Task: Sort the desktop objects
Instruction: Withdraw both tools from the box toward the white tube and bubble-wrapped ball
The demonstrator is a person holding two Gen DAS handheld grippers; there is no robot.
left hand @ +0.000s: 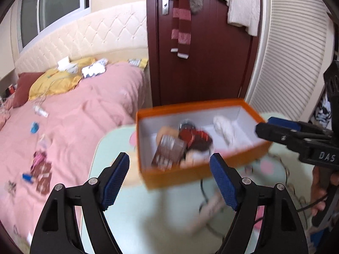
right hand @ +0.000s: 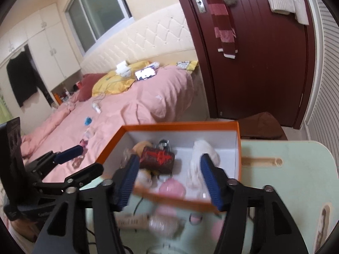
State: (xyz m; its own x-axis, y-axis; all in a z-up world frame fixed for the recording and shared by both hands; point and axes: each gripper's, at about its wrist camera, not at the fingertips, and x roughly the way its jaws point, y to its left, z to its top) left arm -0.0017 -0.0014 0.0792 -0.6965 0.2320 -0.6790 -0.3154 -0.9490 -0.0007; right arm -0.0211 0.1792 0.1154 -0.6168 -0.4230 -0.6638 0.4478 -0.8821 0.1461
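A: Where's the box?
B: The orange cardboard box (right hand: 182, 127) sits on the pale green tabletop (right hand: 286, 180), near its far edge, with the pink bed (right hand: 131, 110) just beyond. It's open on top and white inside.
A: What's in it?
B: A dark red pouch with red markings (right hand: 159, 158) near the middle, a white crumpled thing (right hand: 203, 150) to its right, a brown printed packet (left hand: 169, 152) at the near left. A pink round item (right hand: 171, 187) lies by the near wall; the frame is smeared there, so it may be a small case.
A: And the grippers?
B: The left gripper (left hand: 169, 182) has its jaws spread, blue pads apart, nothing between them; it hangs just short of the box's near wall. The right gripper (right hand: 169, 180) also has its jaws spread, gripping nothing, framing the near rim of the box.
A: Around that?
B: A white power strip (left hand: 209, 209) with a dark cable lies on the tabletop, near side of the box. A dark red door (left hand: 203, 53) stands behind, a striped scarf (left hand: 180, 21) hanging on it.
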